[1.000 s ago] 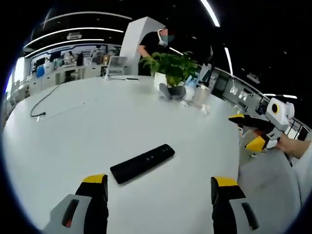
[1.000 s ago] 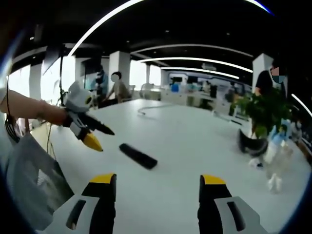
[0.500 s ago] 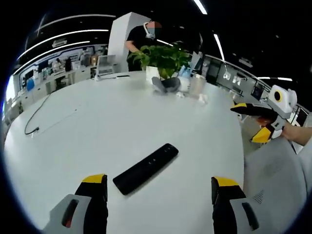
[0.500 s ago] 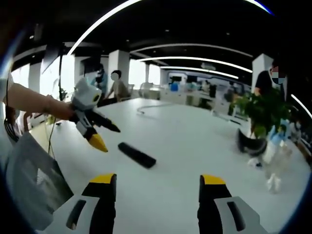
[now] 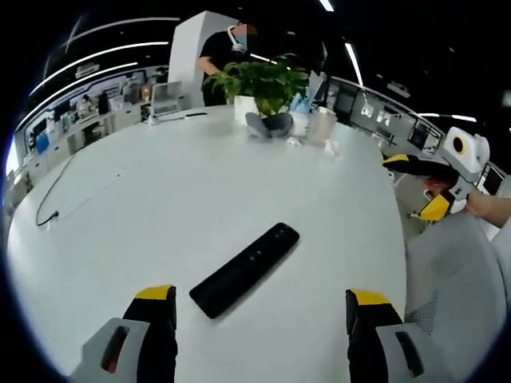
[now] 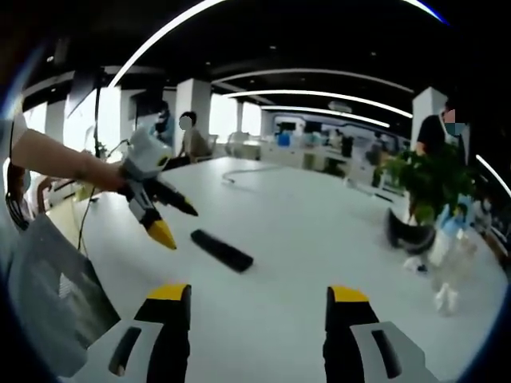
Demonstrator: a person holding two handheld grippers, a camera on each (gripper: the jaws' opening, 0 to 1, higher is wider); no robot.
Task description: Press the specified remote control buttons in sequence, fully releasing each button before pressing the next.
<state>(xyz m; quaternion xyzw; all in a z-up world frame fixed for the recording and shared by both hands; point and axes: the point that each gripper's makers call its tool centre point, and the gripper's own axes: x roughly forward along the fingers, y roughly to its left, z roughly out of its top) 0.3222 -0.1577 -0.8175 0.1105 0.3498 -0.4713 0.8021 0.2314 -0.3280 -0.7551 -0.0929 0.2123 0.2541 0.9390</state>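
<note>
A long black remote control [image 5: 243, 270] lies flat on the round white table [image 5: 160, 199], just ahead of my left gripper [image 5: 259, 311] and between the lines of its two jaws. That gripper is open and holds nothing. In the right gripper view the same remote [image 6: 222, 250] lies mid-table, with my left gripper [image 6: 177, 223] hovering just to its left, held by a hand, its yellow tip pointing down. My right gripper [image 6: 257, 303] is open and empty, back from the remote. It also shows at the table's right edge [image 5: 413, 185] in the left gripper view.
A potted plant [image 5: 259, 80], a grey object and some small bottles [image 5: 319, 132] stand at the table's far side, with a person [image 5: 227, 44] behind them. A thin cable [image 5: 56, 195] trails at the left. A grey chair [image 5: 455, 279] sits beside the table.
My left gripper has moved in over the table towards the remote, which now sits a little larger in its view. The right gripper has barely moved.
</note>
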